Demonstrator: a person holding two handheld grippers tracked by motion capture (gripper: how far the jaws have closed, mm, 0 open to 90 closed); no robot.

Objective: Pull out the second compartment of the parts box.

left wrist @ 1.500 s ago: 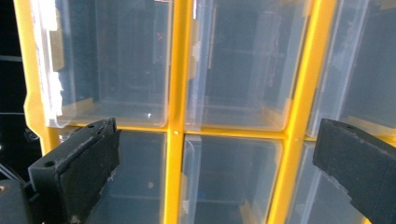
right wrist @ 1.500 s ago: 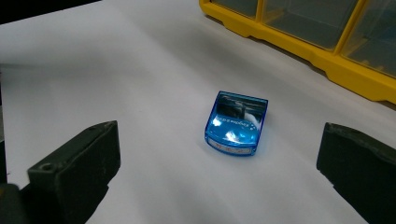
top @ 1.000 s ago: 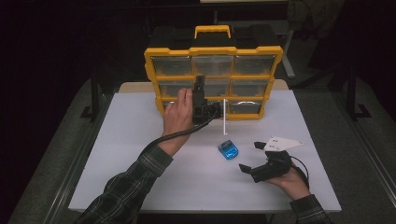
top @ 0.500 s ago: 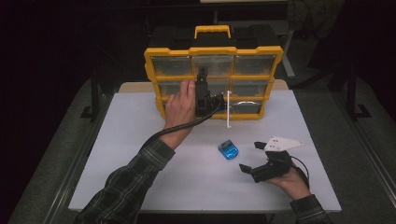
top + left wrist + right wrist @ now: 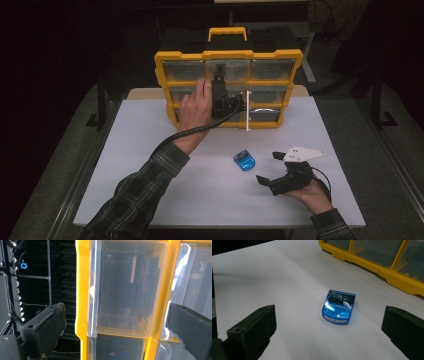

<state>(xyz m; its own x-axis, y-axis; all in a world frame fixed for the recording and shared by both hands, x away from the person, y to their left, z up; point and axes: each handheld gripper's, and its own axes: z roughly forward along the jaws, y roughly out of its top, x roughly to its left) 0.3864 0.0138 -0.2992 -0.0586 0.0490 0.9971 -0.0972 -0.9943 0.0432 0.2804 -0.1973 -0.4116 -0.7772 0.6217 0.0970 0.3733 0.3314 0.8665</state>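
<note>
A yellow organiser case (image 5: 165,67) with clear compartments stands upright at the table's far edge. A hand holds my left gripper (image 5: 219,79) up against its middle column. In the left gripper view my left gripper (image 5: 116,311) is open. Its jaws are spread wide on either side of a clear compartment (image 5: 125,290) and a yellow divider (image 5: 81,290). A small blue translucent box (image 5: 244,161) lies on the white table. My right gripper (image 5: 267,168) rests just right of it, open and pointing at it. The blue box (image 5: 339,307) lies ahead, between the spread jaws of my right gripper (image 5: 330,311), untouched.
A thin white strip (image 5: 248,112) stands upright just right of the left gripper, in front of the case; I cannot tell what it is. The white table top (image 5: 150,165) ends in edges at left, right and front. A black cable (image 5: 200,129) trails from the left gripper.
My left gripper has moved forward and a little up, closer to the case front. The white strip shifted slightly right with it. My right gripper and the blue box have not moved.
</note>
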